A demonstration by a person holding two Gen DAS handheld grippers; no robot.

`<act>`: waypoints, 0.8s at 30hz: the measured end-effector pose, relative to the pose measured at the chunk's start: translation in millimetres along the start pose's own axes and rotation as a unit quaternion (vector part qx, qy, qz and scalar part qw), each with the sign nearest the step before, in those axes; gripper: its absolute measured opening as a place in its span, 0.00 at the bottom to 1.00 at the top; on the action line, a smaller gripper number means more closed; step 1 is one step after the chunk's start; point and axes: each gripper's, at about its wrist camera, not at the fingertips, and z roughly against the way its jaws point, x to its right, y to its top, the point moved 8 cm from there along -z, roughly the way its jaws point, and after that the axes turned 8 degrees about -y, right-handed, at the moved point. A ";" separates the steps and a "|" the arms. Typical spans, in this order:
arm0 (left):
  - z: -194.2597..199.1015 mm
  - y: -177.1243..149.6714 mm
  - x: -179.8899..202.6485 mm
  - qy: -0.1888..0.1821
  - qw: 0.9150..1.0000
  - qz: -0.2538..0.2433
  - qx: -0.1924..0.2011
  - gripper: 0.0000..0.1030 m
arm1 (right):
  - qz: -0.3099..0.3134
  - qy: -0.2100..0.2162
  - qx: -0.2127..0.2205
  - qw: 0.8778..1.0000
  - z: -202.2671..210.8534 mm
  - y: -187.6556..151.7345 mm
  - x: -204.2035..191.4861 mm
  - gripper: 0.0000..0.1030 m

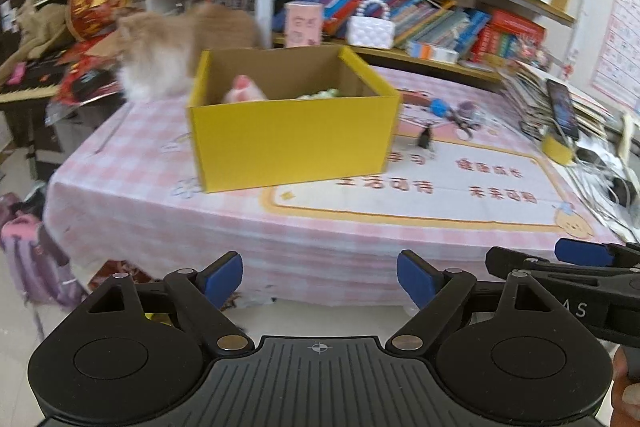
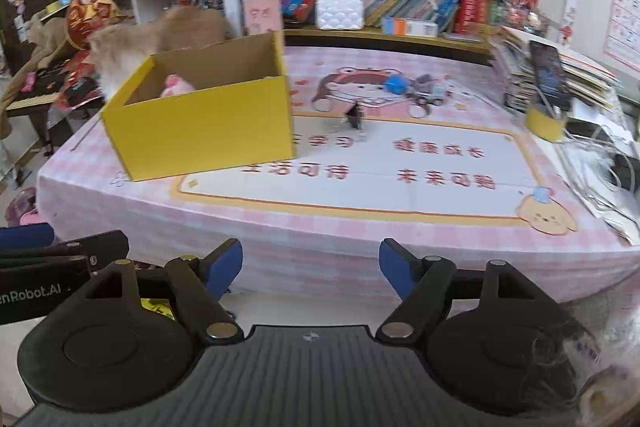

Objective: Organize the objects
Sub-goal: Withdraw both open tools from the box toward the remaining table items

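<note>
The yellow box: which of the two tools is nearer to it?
Left, though only slightly. The left tool faces the yellow box nearly head-on; for the right tool the box sits off to its left. Neither touches it.

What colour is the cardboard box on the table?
Yellow box, plain brown inside; clearest in the right wrist view.

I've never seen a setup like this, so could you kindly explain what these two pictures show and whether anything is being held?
No robot here: a person carries a two-finger gripper in each hand, each with a fisheye camera looking along its fingers. One picture is from the left gripper, the other from the right gripper. Both are open, holding nothing, short of the table edge. On the pink checked tablecloth sits an open yellow box with a pink toy inside. Right of it lie small items, including a blue ball, blurred. A fluffy cat stands behind the box.
</note>
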 end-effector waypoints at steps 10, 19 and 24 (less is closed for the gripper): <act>-35.3 14.0 53.4 -0.043 0.998 -0.047 -0.019 0.84 | -0.051 -0.047 -0.008 0.998 -7.7 -1.9 60.4 0.72; -73.4 31.9 100.5 -0.046 0.996 -0.063 -0.034 0.85 | -0.070 -0.054 -0.030 0.996 -41.9 15.6 114.0 0.73; -97.7 43.4 118.9 -0.032 0.997 -0.052 -0.041 0.85 | -0.057 -0.039 -0.038 0.997 -65.1 33.2 133.3 0.73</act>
